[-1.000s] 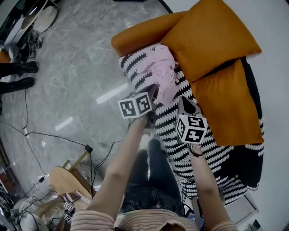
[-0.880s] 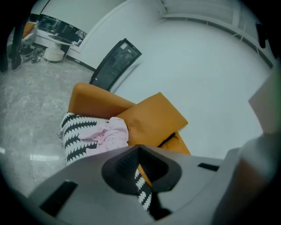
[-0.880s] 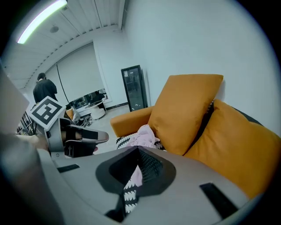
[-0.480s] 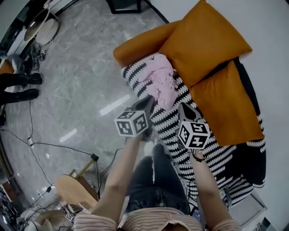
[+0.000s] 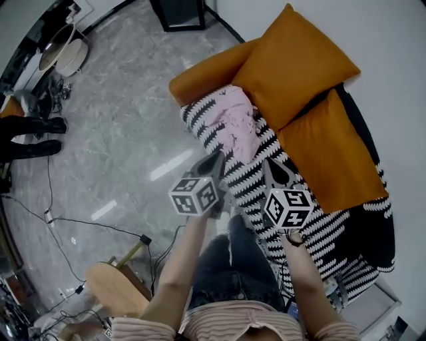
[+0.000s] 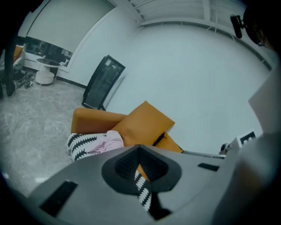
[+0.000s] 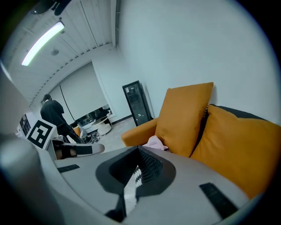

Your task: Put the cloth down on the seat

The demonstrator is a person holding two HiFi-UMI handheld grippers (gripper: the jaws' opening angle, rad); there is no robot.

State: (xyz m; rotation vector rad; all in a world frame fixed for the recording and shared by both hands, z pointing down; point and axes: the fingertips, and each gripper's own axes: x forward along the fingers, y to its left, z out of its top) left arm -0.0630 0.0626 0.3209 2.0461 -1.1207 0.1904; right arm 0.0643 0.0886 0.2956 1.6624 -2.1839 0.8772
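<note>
The pink cloth (image 5: 238, 126) lies crumpled on the black-and-white zigzag seat (image 5: 263, 196) of the sofa, close to the orange armrest (image 5: 200, 73). My left gripper (image 5: 218, 160) hovers over the seat's front edge, shut and empty, a short way from the cloth. My right gripper (image 5: 271, 166) hangs beside it over the seat, also shut with nothing in it. The left gripper view shows the cloth (image 6: 107, 141) beyond the closed left gripper (image 6: 139, 149). In the right gripper view the cloth (image 7: 154, 143) peeks above the closed right gripper (image 7: 139, 151).
Two orange cushions (image 5: 293, 66) (image 5: 326, 153) lean along the sofa back against the white wall. A black stand (image 5: 178, 12) sits past the armrest. Cables (image 5: 100, 226) and a wooden stool (image 5: 116, 286) lie on the marble floor. A person (image 7: 52, 114) stands at the far left.
Both grippers have risen and drawn back from the cloth toward me. The left gripper's tip was at the cloth's edge and is now apart from it. The cloth stays on the seat.
</note>
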